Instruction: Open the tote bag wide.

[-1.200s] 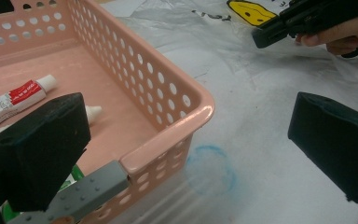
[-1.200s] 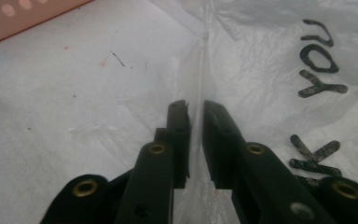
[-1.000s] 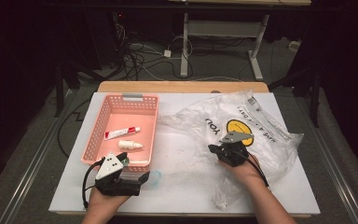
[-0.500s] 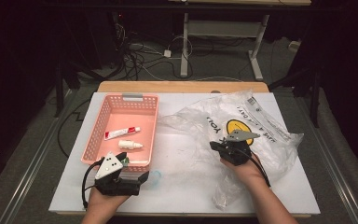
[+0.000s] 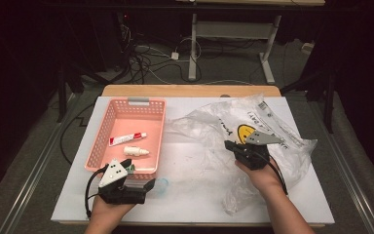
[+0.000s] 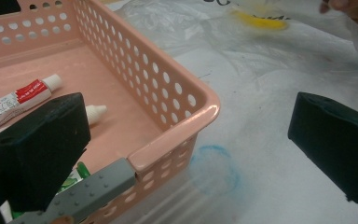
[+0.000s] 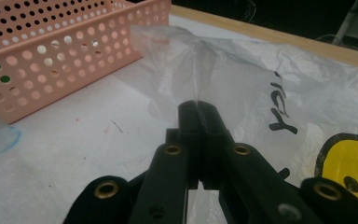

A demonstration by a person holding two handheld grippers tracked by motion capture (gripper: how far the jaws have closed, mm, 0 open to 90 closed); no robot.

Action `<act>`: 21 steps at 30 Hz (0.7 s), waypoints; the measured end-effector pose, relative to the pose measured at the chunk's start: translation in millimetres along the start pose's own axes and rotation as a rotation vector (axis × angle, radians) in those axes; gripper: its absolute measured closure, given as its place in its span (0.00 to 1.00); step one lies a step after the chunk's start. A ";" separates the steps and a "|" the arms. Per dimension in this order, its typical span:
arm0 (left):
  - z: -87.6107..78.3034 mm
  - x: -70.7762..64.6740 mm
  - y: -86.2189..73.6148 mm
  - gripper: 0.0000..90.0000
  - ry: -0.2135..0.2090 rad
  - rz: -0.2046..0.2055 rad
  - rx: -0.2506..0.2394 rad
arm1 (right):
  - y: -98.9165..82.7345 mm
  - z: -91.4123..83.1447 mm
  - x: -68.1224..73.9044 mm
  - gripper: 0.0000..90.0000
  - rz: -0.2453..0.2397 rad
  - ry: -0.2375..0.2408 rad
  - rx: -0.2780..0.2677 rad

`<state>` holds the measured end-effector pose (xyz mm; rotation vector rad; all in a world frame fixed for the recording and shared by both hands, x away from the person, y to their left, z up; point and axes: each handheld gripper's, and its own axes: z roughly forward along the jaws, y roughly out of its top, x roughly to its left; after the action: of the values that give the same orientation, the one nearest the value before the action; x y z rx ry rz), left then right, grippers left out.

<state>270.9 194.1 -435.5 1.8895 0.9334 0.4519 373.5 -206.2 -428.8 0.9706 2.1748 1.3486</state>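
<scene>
A clear plastic bag [image 5: 277, 126] with a yellow smiley face lies crumpled across the right half of the white table. My right gripper [image 5: 230, 145] is shut on a fold of the bag [image 7: 242, 88], and the film rises taut from the right gripper's [image 7: 198, 108] closed tips. A pink perforated basket [image 5: 160, 131] holds a red-and-white tube [image 5: 127, 139] and a small white bottle [image 5: 136, 151]. My left gripper [image 5: 139, 176] stands open at the basket's near right corner [image 6: 177, 144]. One jaw is over the basket, the other over the table, with nothing gripped.
A faint blue ring of a clear round thing [image 5: 161, 185] lies on the table beside the basket's near corner. Something green [image 6: 72, 179] sits inside that corner. The table's wooden far edge [image 5: 190, 90] borders dark floor with cables and desk legs.
My right gripper has risen a little and shifted left with the bag fold pinched in it, pulling the film up. The left gripper has stayed put.
</scene>
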 end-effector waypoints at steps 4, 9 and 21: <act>-0.4 0.7 -0.4 0.00 0.001 -0.002 -0.002 | 5.8 -6.9 -1.0 1.00 -0.005 -0.017 -0.031; -1.1 2.6 -1.1 0.00 0.002 -0.004 -0.002 | 14.3 -17.1 -4.2 1.00 -0.006 -0.034 -0.077; 3.7 5.8 -0.9 0.00 -0.007 -0.011 0.000 | 29.7 -31.8 -8.5 1.00 -0.020 -0.047 -0.158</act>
<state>276.7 196.6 -438.5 1.8840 0.9385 0.4392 368.9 -223.2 -388.1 0.9085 2.0037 1.4484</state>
